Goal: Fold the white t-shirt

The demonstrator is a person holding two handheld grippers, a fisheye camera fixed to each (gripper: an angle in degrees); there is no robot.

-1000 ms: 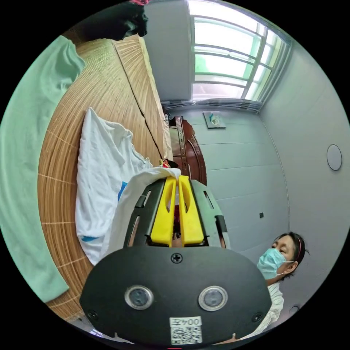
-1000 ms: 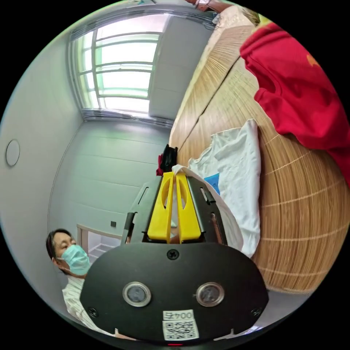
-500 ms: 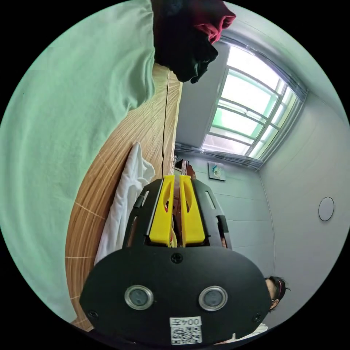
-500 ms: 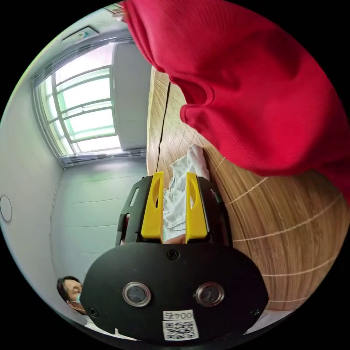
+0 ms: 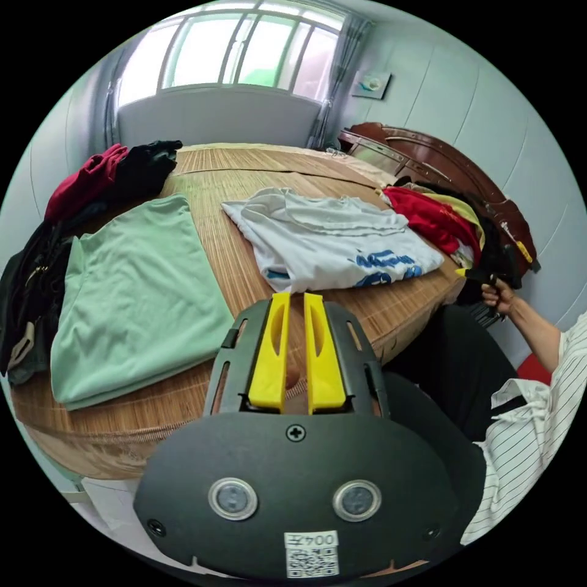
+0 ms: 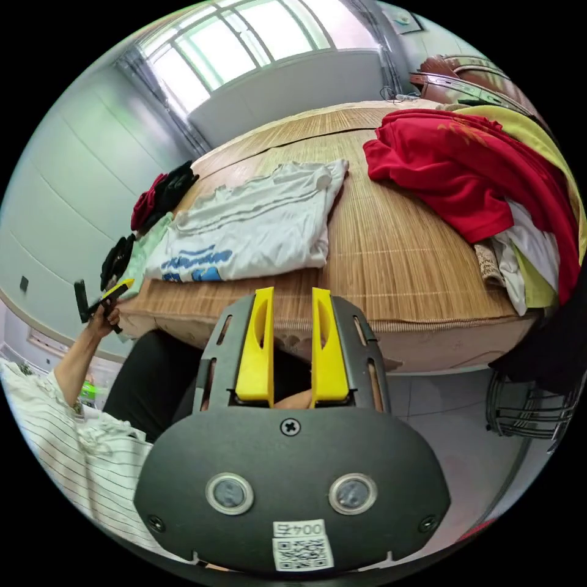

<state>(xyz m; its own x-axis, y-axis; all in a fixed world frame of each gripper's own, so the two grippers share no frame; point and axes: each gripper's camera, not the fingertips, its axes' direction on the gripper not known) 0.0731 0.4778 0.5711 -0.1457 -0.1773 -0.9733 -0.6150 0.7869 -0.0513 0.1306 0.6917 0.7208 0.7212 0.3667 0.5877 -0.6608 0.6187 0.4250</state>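
The white t-shirt [image 5: 330, 244] with blue print lies loosely folded and rumpled on the bamboo mat [image 5: 244, 177], free of both grippers. It is also in the right gripper view, white t-shirt [image 6: 257, 226]. My left gripper [image 5: 296, 298] hovers off the bed's near edge, jaws a narrow gap apart with nothing between them. My right gripper [image 6: 292, 292] is held back from the bed edge, jaws clearly apart and empty. Each gripper appears small in the other's view, held in a hand: the right gripper [image 5: 498, 272] and the left gripper [image 6: 98, 298].
A folded green shirt [image 5: 134, 287] lies left of the white one, with dark and red clothes [image 5: 92, 183] beyond it. A red garment pile [image 6: 452, 165] sits to the right. A wooden headboard [image 5: 440, 165], a wire basket [image 6: 526, 409] and the person's striped sleeve [image 6: 61, 422] are nearby.
Both grippers let go of the white t-shirt's edge and pulled back off the bed. The shirt now rests on the mat. Both views swung round with the hands.
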